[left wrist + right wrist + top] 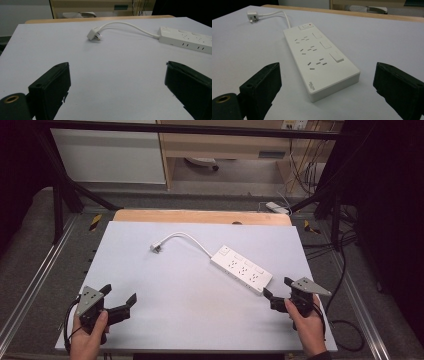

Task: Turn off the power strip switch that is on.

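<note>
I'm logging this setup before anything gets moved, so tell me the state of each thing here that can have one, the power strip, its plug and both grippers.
power strip: flat on the table, sockets up, nothing plugged in.
plug: unplugged, lying loose on the table.
cord: slack, curved between plug and strip.
left gripper: open, holding nothing.
right gripper: open, close to the strip's near end, not touching.

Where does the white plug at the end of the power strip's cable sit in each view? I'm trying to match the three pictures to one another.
High view: the plug lies left of centre on the table, far from both grippers.
Left gripper view: the plug lies up the middle, beyond the open jaws.
Right gripper view: the plug is at the top left corner.
Shared landmark: the power strip, joined to it by the cable.
</note>
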Demonstrator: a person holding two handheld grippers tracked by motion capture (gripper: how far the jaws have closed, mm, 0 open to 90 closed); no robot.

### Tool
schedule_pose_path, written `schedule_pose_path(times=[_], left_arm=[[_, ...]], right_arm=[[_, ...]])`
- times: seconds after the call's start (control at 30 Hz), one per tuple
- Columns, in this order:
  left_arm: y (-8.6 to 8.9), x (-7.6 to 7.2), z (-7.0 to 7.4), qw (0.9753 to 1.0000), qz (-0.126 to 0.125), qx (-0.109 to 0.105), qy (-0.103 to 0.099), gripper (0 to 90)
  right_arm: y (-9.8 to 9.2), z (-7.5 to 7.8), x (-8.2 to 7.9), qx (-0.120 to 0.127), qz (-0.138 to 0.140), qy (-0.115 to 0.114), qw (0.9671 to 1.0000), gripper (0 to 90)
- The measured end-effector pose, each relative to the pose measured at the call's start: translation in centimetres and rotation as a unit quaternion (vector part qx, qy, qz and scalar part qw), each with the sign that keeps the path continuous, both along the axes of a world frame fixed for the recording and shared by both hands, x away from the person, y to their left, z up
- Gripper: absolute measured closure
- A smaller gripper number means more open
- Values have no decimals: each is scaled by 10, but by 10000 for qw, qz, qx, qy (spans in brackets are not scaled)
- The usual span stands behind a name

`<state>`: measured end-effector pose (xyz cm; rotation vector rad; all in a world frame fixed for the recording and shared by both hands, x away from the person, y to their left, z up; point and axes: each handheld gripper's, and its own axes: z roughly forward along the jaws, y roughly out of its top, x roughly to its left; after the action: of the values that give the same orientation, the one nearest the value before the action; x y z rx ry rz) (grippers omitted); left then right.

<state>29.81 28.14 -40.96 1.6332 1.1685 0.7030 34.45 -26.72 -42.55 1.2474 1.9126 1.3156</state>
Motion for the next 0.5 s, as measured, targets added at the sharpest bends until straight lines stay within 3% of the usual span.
schedule_pose_path(times=[0.5], left_arm=[[-1,1,-1,9999,-60,45,66,60]], right_arm=[[0,8,-2,86,-35,-74,9999,28]])
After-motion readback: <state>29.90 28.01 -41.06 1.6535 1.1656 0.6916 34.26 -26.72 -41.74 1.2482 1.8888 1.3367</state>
